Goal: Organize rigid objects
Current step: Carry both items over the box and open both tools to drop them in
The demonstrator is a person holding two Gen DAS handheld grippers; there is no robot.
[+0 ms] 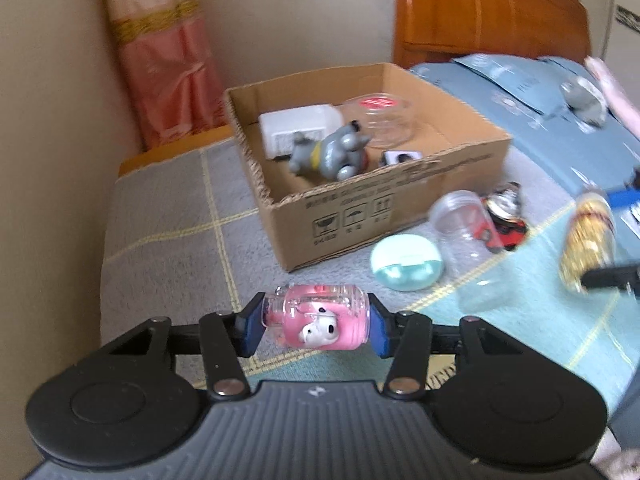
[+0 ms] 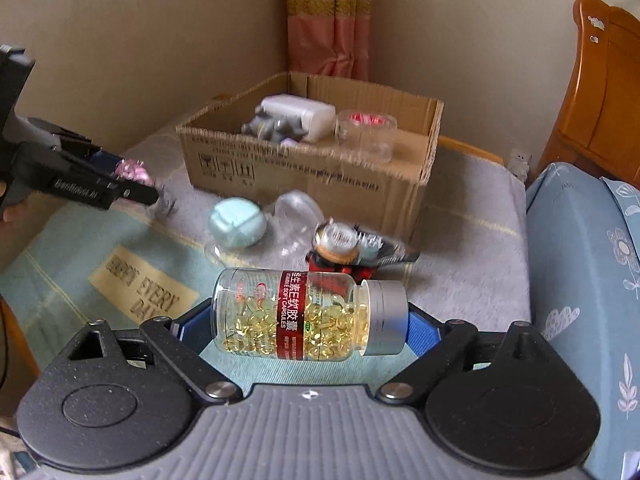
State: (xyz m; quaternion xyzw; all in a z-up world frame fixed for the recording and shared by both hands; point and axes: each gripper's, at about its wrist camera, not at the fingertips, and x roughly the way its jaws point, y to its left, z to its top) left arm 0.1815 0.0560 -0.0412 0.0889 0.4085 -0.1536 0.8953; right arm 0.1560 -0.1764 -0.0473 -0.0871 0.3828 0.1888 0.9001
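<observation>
Beyond the checked bed cover [image 1: 168, 216] waits the cardboard box [image 1: 400, 204]; left claw [image 1: 316, 326] pinches a pink capsule toy [image 1: 320, 320], right claw [image 2: 310, 316] spans a pill bottle [image 2: 308, 314] lengthwise, which could slip endwise.

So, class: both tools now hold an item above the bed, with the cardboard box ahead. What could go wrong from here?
1. The capsule bottle is held end to end across the right tool; being round and smooth, it might slip.
2. The pink toy capsule in the left tool could land on the grey figurine in the crowded cardboard box.

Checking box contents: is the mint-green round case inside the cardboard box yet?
No. The mint-green case lies on the blanket in front of the cardboard box, outside its front wall.
</observation>
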